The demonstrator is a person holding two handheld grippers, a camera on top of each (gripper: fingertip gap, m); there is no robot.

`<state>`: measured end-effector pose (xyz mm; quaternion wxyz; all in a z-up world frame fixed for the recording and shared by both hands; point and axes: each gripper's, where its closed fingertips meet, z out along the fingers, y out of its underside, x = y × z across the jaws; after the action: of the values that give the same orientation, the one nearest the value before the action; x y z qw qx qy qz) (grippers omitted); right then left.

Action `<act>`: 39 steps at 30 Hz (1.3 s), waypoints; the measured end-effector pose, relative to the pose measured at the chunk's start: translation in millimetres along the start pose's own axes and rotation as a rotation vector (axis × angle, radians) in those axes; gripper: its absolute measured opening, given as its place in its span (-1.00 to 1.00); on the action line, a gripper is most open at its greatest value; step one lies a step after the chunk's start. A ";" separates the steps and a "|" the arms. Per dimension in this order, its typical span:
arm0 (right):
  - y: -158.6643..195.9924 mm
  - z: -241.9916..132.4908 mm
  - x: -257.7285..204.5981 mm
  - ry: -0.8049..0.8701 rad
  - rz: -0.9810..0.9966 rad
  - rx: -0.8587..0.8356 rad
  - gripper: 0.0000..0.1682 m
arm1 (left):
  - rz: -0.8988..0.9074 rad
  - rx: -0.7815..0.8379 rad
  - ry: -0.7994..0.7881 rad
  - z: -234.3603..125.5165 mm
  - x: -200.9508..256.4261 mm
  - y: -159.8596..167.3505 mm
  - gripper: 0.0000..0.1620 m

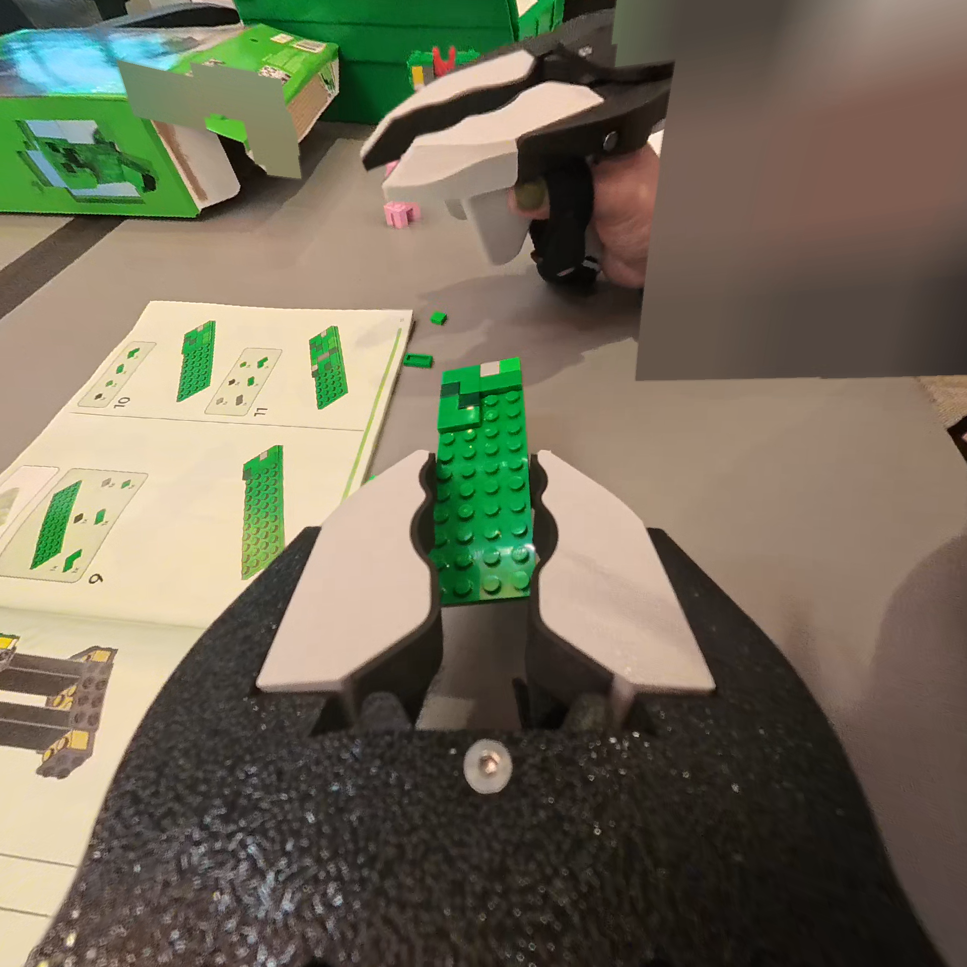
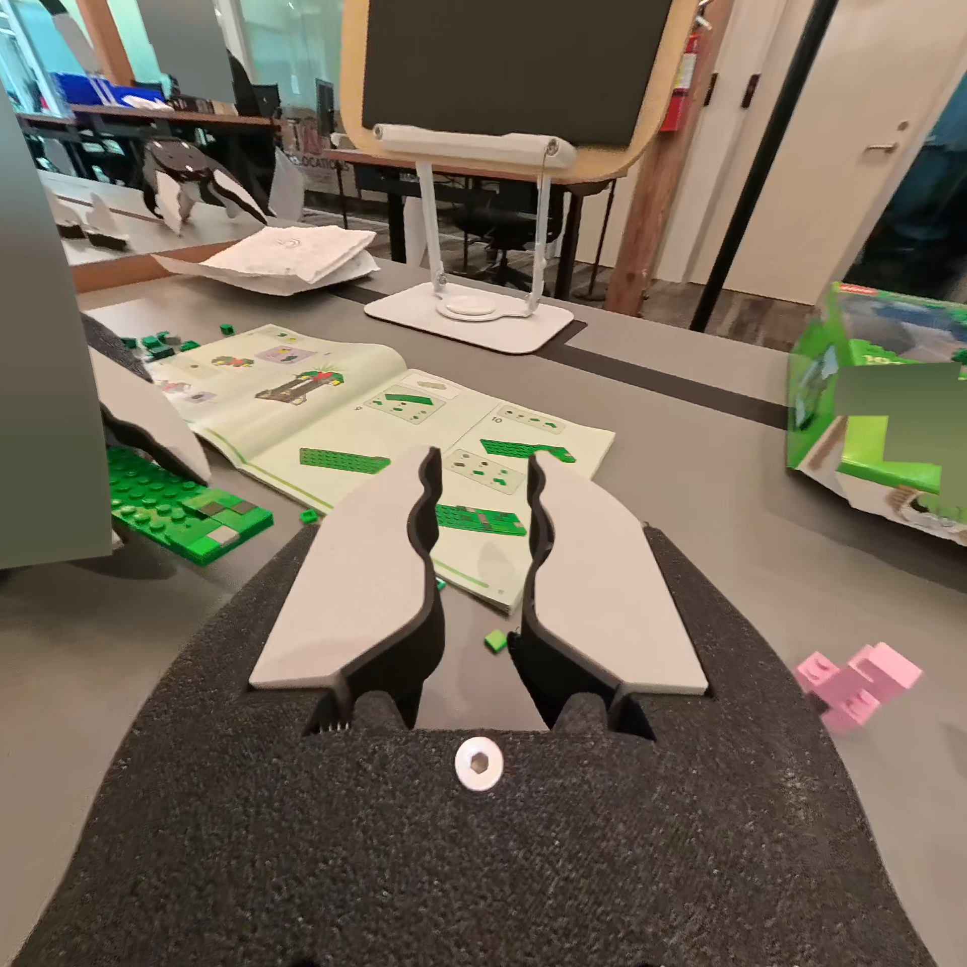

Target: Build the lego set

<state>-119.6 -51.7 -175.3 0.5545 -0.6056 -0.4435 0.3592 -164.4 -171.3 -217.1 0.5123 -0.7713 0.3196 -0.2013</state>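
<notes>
Left wrist view: our left tool (image 1: 484, 465) clamps the green plate (image 1: 484, 502) lying on the grey worktop (image 1: 732, 497). Our right tool (image 2: 484, 460), parted, empty, hovers over the instruction booklet (image 2: 324, 397).

Long green studded baseplate (image 1: 484, 502) lying flat on the grey counter (image 1: 732, 497), smooth green, dark green and grey tiles covering its far end. Loose small green pieces (image 1: 438, 317) lie just beyond it; a pink brick figure (image 1: 400, 213) farther off.
</notes>
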 end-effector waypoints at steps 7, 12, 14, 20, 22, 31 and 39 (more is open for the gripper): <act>12.3 6.0 -3.1 0.022 -0.102 -0.081 -0.68 | -0.038 0.023 -0.001 -2.2 -3.5 -2.4 -0.59; 14.7 3.5 -1.1 0.023 -0.111 -0.102 -0.69 | 0.001 0.005 -0.004 -0.4 -0.1 -0.4 -0.59; 14.6 -0.6 -1.8 0.005 -0.119 -0.115 -0.75 | 0.027 -0.014 0.005 1.1 3.3 1.6 -0.59; 32.2 -4.4 -8.7 -0.014 -0.074 -0.254 -0.94 | 0.079 -0.045 0.008 4.3 7.9 5.4 -0.59; 50.3 -1.9 -15.7 -0.010 0.014 -0.366 -0.86 | 0.082 -0.041 0.006 4.1 7.8 4.8 -0.59; 79.9 4.2 -27.2 0.160 0.043 -0.614 -0.80 | 0.102 -0.023 0.013 2.4 10.4 3.0 -0.59; 82.7 6.5 -24.9 0.225 0.067 -0.667 -0.87 | 0.091 0.001 0.021 0.2 10.3 0.5 -0.59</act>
<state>-122.8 -72.0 -259.4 0.3595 -0.8033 -0.4525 0.1437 -157.1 -178.5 -217.9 0.5177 -0.7536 0.3597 -0.1862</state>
